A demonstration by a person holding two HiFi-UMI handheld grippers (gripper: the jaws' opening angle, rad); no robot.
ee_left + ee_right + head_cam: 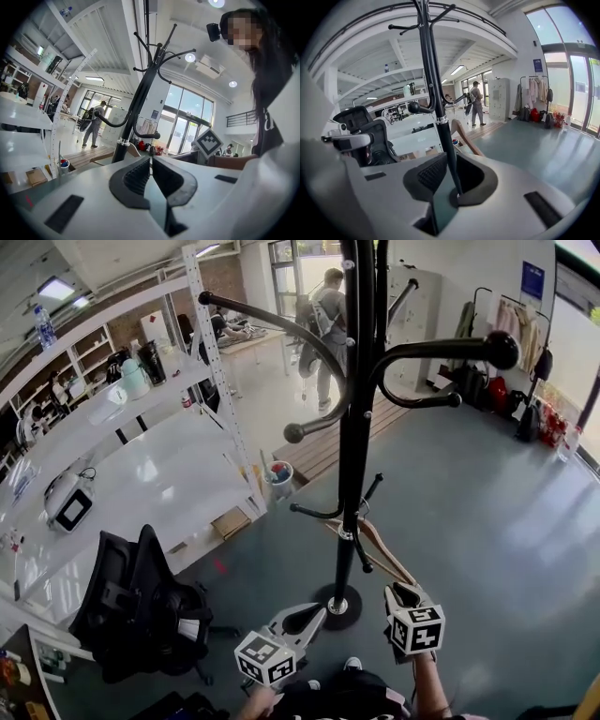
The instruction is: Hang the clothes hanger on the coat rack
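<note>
The black coat rack (354,427) stands in the middle on a round base, with curved hooks high up and short hooks low on the pole. A wooden clothes hanger (384,554) leans tilted against the lower pole, seemingly on a low hook. My right gripper (403,594) is just below the hanger's lower end, jaws slightly open with nothing between them. In the right gripper view the coat rack (433,84) shows through the right gripper (451,157) and the hanger (464,136) passes behind its right jaw. My left gripper (309,617) is shut and empty, left of the base.
A black office chair (141,606) stands at the lower left beside white shelving (141,474). A small bucket (279,472) and a wooden platform (319,451) lie behind the rack. A person (328,324) stands far off, and a garment rail (516,324) is at the back right.
</note>
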